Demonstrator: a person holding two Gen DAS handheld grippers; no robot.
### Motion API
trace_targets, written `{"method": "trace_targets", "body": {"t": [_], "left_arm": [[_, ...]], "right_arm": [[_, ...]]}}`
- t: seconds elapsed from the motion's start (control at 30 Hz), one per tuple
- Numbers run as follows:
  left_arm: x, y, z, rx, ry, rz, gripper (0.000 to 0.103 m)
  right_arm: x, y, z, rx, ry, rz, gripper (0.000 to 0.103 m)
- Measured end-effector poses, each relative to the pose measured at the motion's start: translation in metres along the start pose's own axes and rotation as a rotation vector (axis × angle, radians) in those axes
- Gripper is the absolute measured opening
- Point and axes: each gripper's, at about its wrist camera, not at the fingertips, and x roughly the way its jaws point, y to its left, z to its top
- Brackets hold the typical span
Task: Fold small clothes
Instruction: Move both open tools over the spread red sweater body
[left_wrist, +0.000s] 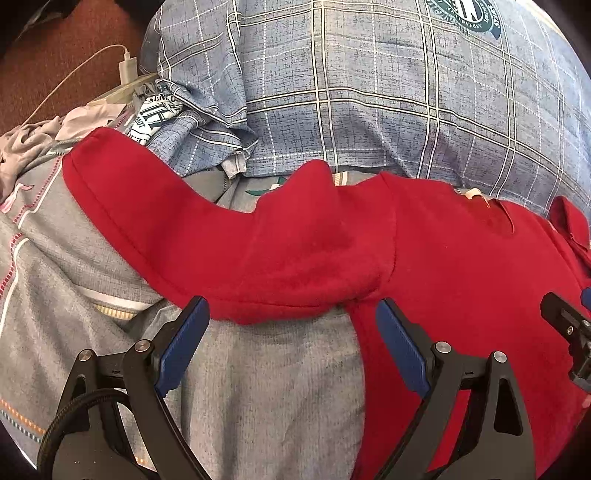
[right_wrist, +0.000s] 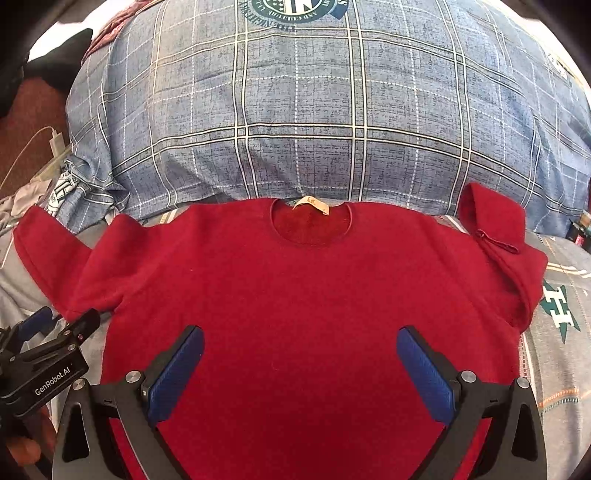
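White charger (left_wrist: 127, 66) w/ cable sits far left on the reddish floor, beside a crumpled pale garment (left_wrist: 33, 144) at the bed's edge. Grey sheet (left_wrist: 266, 387) covers the bed; blue plaid quilt (right_wrist: 332, 122) is bunched up along the far side.

Red sweater (right_wrist: 295, 295) lies flat on the sheet, front up, neck w/ tan label (right_wrist: 308, 202) pointing toward the quilt. Its left sleeve (left_wrist: 177, 229) stretches out to the left, cuff near the pale garment.

Left tool (left_wrist: 291, 314): jaws wide apart, gripping nothing. It hovers at the sweater's left armpit: left blue pad (left_wrist: 184, 343) over bare grey sheet just below the sleeve's lower edge, right pad over the sweater's side edge. Can't tell if pads touch fabric.

Right tool (right_wrist: 300, 343): also spread wide, empty, over the sweater's lower chest, both pads above red fabric, centred under the neckline. In the right wrist view the left tool (right_wrist: 48, 332) shows at the lower left, by the armpit.

Right sleeve (right_wrist: 495, 236) is folded back on itself at the shoulder, cuff up by the quilt, well apart from both tools.
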Motion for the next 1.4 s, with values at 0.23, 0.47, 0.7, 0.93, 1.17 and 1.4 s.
{"method": "trace_targets", "body": {"t": [0.23, 0.47, 0.7, 0.93, 1.17, 1.4], "left_arm": [[0.002, 0.001, 0.001, -0.006, 0.002, 0.007, 0.092], [0.004, 0.011, 0.006, -0.027, -0.003, 0.015, 0.092], [0.008, 0.035, 0.014, -0.103, -0.003, 0.042, 0.092], [0.009, 0.043, 0.015, -0.118, -0.002, 0.057, 0.092], [0.011, 0.044, 0.016, -0.118, 0.002, 0.064, 0.092], [0.013, 0.050, 0.019, -0.135, 0.001, 0.082, 0.092]], "right_arm": [[0.004, 0.005, 0.002, -0.009, 0.001, 0.006, 0.103], [0.010, 0.009, 0.006, -0.022, -0.004, -0.002, 0.103], [0.014, 0.013, 0.008, -0.018, 0.002, 0.013, 0.103], [0.017, 0.020, 0.009, -0.041, -0.001, 0.019, 0.103], [0.021, 0.024, 0.009, -0.046, 0.009, 0.034, 0.103], [0.024, 0.028, 0.008, -0.052, 0.014, 0.043, 0.103]]}}
